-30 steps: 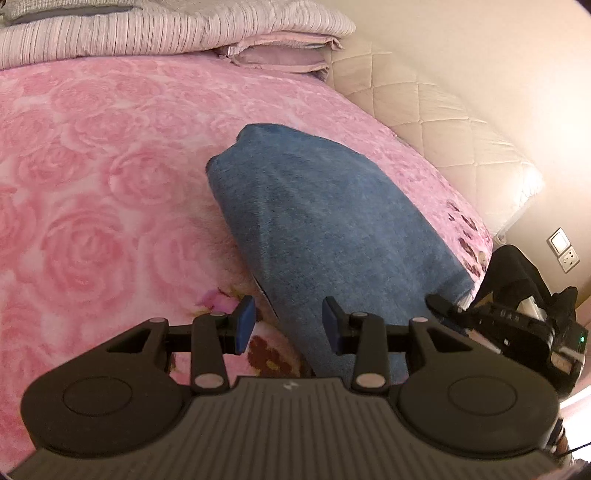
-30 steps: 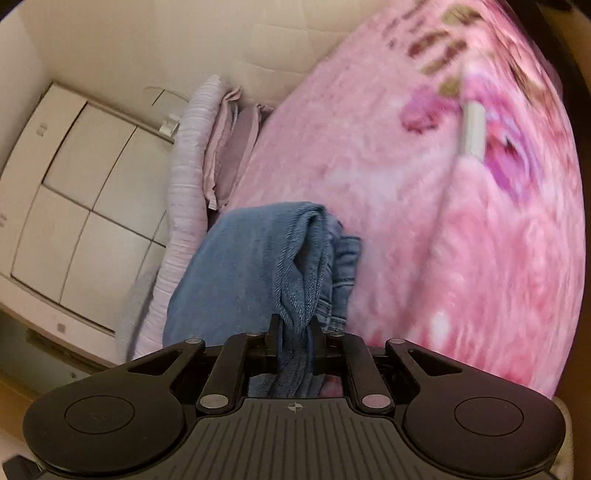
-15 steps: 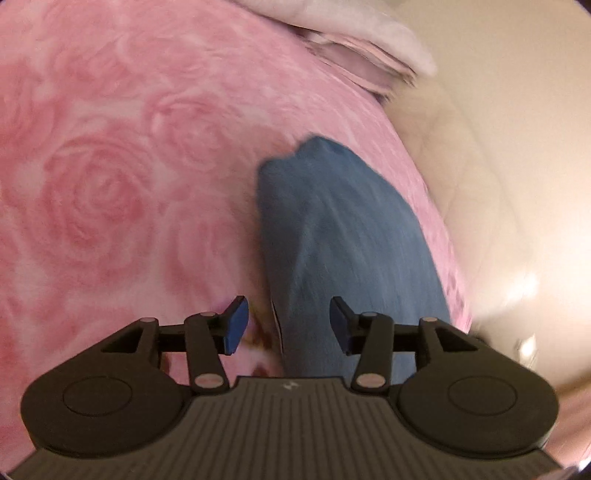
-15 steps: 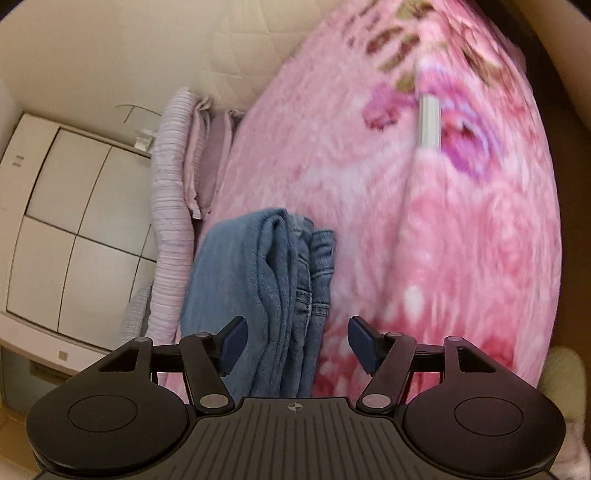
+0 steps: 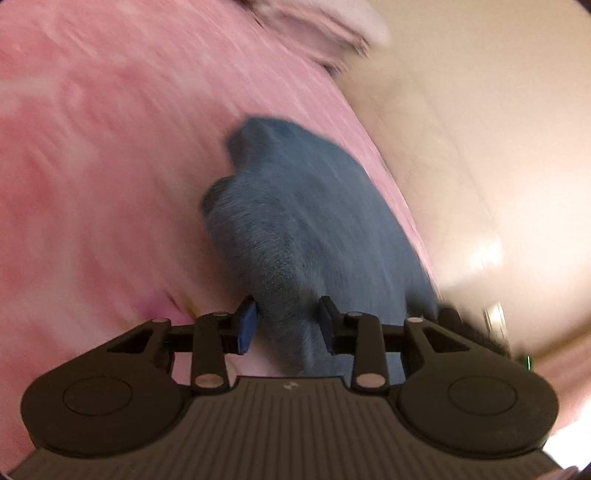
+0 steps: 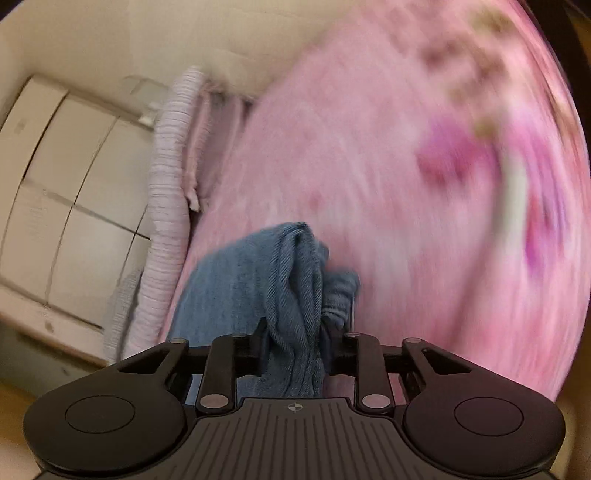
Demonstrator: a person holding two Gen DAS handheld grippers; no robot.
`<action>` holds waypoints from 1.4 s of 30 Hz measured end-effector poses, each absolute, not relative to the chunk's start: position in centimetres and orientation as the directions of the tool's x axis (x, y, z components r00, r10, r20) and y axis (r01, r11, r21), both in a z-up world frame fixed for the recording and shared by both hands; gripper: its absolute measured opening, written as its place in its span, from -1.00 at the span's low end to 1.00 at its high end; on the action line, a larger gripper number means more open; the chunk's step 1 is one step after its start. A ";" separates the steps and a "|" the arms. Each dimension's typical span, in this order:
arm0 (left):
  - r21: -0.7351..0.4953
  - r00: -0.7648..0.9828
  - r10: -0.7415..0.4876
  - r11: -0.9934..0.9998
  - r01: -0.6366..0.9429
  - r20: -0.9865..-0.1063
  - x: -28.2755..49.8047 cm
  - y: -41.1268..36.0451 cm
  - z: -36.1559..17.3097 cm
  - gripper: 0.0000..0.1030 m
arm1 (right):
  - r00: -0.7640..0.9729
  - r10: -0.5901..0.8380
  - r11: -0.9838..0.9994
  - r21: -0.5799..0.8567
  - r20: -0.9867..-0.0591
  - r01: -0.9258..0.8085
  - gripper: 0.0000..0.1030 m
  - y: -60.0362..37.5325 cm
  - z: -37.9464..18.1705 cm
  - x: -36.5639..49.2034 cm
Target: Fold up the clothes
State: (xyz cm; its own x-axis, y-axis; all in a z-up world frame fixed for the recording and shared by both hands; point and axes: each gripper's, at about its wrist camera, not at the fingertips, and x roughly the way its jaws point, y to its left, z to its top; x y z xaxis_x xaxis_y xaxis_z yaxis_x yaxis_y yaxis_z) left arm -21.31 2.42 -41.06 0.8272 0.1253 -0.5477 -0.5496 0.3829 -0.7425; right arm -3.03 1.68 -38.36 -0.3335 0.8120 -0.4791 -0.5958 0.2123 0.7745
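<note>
The bed (image 5: 92, 177) is the biggest thing I see. It has a fluffy pink blanket (image 6: 369, 184) with flowers on it, and the pink fills most of both pictures. Both pictures are blurry.

In my right view, white cupboard doors (image 6: 55, 206) stand at about 9 o'clock. A long striped pillow (image 6: 166, 206) lies along the edge of the bed between the cupboard and the blanket. In my left view, pale folded bedding (image 5: 325, 26) sits at 12 o'clock, and a cream wall (image 5: 480, 129) takes up the side from 1 to 3 o'clock.

The blue jeans (image 5: 303, 229) lie on the pink blanket, in the middle of my left view. They are folded into a thick bundle that runs from the middle down to 6 o'clock.

My left hand-held gripper (image 5: 287, 325) has its two fingers on either side of the near end of the jeans. The blue pads (image 5: 246, 326) touch the cloth or sit just beside it. I cannot tell if it is squeezing.

My right hand-held gripper (image 6: 295, 350) is clenched on a bunched fold of the jeans (image 6: 295, 295). The cloth is pinched between its fingers and sticks up at 6 o'clock.
</note>
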 end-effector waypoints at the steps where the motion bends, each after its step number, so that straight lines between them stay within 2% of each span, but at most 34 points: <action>1: -0.746 0.833 0.094 0.399 -0.534 -0.545 -20.8 1.6 -41.1 -0.44 | -0.328 0.815 0.192 0.757 -0.477 -0.625 -0.54 2.7 -38.1 -2.2; 3: -0.733 0.830 0.083 0.428 -0.529 -0.551 -20.7 0.8 -40.9 -0.44 | -0.345 0.810 0.170 0.752 -0.475 -0.637 -0.63 4.7 -38.1 -0.6; 7: -0.706 0.824 0.060 0.484 -0.517 -0.563 -20.4 -0.6 -40.5 -0.46 | -0.399 0.793 0.140 0.776 -0.460 -0.615 -0.59 7.0 -38.8 0.8; 8: -0.699 0.823 0.054 0.498 -0.514 -0.566 -20.3 -1.0 -40.4 -0.45 | -0.389 0.796 0.146 0.771 -0.464 -0.620 -0.54 6.3 -38.5 0.7; 11: -0.677 0.817 0.040 0.538 -0.503 -0.576 -20.2 -2.1 -40.1 -0.35 | -0.340 0.821 0.170 0.765 -0.459 -0.622 -0.24 3.5 -37.6 0.1; 15: -0.680 0.824 0.106 0.511 -0.526 -0.557 -22.2 0.4 -39.7 -0.21 | -0.316 0.844 0.179 0.783 -0.433 -0.595 0.09 -2.9 -37.6 -1.8; 18: -0.697 0.830 0.148 0.476 -0.537 -0.538 -23.0 2.6 -39.8 -0.12 | -0.331 0.829 0.174 0.770 -0.451 -0.614 0.18 -6.7 -38.2 -4.6; 21: -0.714 0.833 0.191 0.440 -0.545 -0.519 -23.7 4.8 -39.9 -0.12 | -0.320 0.813 0.159 0.714 -0.487 -0.682 0.18 -8.7 -38.5 -7.3; 23: -0.723 0.840 0.201 0.433 -0.538 -0.504 -23.7 5.6 -39.9 -0.26 | -0.290 0.812 0.156 0.666 -0.507 -0.729 0.17 -8.6 -38.6 -8.4; 24: -0.727 0.845 0.199 0.437 -0.530 -0.496 -23.4 5.7 -39.8 -0.36 | -0.275 0.812 0.159 0.648 -0.515 -0.745 -0.19 -8.3 -38.6 -8.7; 25: -0.731 0.851 0.197 0.442 -0.521 -0.488 -23.1 5.8 -39.8 -0.47 | -0.267 0.808 0.166 0.637 -0.526 -0.753 -0.33 -7.8 -38.5 -8.7; 26: -0.734 0.856 0.194 0.446 -0.512 -0.479 -22.8 6.0 -39.8 -0.67 | -0.270 0.801 0.169 0.634 -0.535 -0.754 -0.41 -7.4 -38.3 -8.6; 29: -0.756 0.902 0.160 0.497 -0.425 -0.401 -22.8 5.0 -38.4 -0.75 | -0.258 0.825 0.141 0.626 -0.502 -0.767 -0.57 -7.2 -37.0 -7.2; 31: -0.730 0.896 0.123 0.539 -0.420 -0.426 -21.9 4.5 -38.8 -0.76 | -0.250 0.839 0.129 0.622 -0.484 -0.773 -0.59 -7.1 -36.5 -6.1; 32: -0.697 0.875 0.116 0.559 -0.449 -0.471 -21.4 4.2 -39.5 -0.75 | -0.253 0.823 0.152 0.627 -0.509 -0.764 -0.59 -6.8 -37.1 -5.5; 33: -0.680 0.855 0.114 0.558 -0.476 -0.506 -21.4 4.0 -40.4 -0.71 | -0.257 0.806 0.176 0.631 -0.533 -0.755 -0.58 -6.6 -37.7 -4.9; 34: -0.696 0.858 0.111 0.536 -0.477 -0.502 -21.9 4.0 -41.2 -0.59 | -0.263 0.789 0.199 0.636 -0.556 -0.746 -0.57 -6.3 -38.5 -4.5; 36: -0.754 0.892 0.114 0.495 -0.433 -0.437 -23.8 4.3 -41.2 -0.60 | -0.268 0.780 0.211 0.641 -0.565 -0.738 -0.49 -6.3 -39.1 -4.5; 37: -0.780 0.907 0.118 0.474 -0.409 -0.404 -24.8 4.5 -41.2 -0.55 | -0.267 0.782 0.210 0.642 -0.563 -0.737 -0.47 -6.5 -39.0 -4.5; 38: -0.801 0.917 0.136 0.450 -0.395 -0.375 -25.4 5.0 -41.4 -0.37 | -0.266 0.785 0.210 0.644 -0.560 -0.736 -0.38 -6.6 -38.8 -4.5; 39: -0.822 0.925 0.154 0.425 -0.379 -0.347 -26.0 5.4 -41.6 -0.29 | -0.268 0.786 0.208 0.647 -0.557 -0.734 -0.29 -6.7 -38.7 -4.5; 42: -0.905 0.943 0.177 0.277 -0.323 -0.282 -27.3 6.8 -43.6 -0.24 | -0.257 0.802 0.199 0.647 -0.539 -0.736 -0.21 -6.3 -37.9 -4.4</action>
